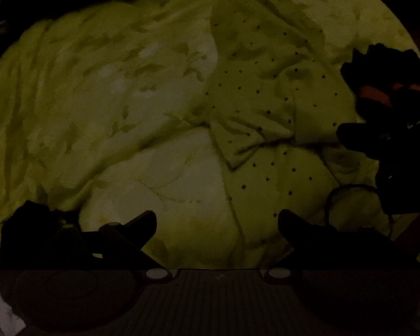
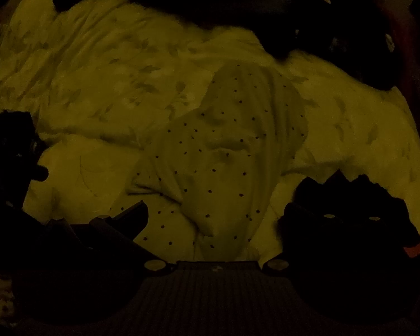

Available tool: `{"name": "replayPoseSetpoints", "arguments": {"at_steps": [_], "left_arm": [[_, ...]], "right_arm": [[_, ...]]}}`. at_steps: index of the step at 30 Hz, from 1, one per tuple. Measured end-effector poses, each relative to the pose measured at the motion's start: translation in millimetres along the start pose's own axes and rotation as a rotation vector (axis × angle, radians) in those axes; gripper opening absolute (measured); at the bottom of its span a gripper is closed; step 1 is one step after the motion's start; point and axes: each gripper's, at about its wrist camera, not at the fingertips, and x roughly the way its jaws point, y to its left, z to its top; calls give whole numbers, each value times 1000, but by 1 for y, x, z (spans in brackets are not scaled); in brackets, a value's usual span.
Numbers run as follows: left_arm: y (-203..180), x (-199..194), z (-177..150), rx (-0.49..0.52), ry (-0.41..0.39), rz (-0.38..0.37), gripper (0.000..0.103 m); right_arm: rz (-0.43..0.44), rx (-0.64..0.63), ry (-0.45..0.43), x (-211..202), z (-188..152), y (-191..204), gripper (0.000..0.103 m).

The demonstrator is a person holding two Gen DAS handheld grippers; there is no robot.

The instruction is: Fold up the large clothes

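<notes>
Hovering over the dotted garment, you are between grabs, with no fold in hand yet.

Nearest you, the right gripper gapes wide and empty just above its crumpled near edge; the left gripper is equally wide, holding nothing (very dim light). Beyond, the garment lies rumpled on the leaf-print bedspread; next, pinch an edge.

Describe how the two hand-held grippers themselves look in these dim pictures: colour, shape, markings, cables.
Both are dark, near black in this light. The left hand-held gripper has two blunt, tapering fingers, pale round discs at their bases and a ribbed panel between. The right hand-held gripper has the same build. A thin dark cable loops nearby. No sleeves can be made out.
</notes>
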Motion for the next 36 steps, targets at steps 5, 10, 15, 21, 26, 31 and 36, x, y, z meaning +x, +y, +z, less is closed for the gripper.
{"name": "replayPoseSetpoints", "arguments": {"at_steps": [5, 10, 15, 21, 26, 31, 36], "left_arm": [[17, 4, 0, 4, -88, 20, 103], [46, 5, -5, 28, -227, 166, 103], [85, 17, -10, -127, -174, 166, 103], [104, 34, -23, -257, -93, 94, 103], [100, 37, -28, -236, -78, 111, 103], [103, 35, -28, -282, -87, 110, 103], [114, 6, -28, -362, -187, 151, 103]], "right_arm": [[27, 45, -30, 3, 6, -7, 102], [0, 15, -93, 7, 19, -14, 102], [-34, -117, -15, 48, 35, 3, 79], [-1, -121, 124, 114, 51, 20, 76], [-65, -204, 211, 149, 40, 27, 28], [55, -167, 90, 107, 50, 29, 9], [313, 3, -153, 6, 89, 16, 8]]}}
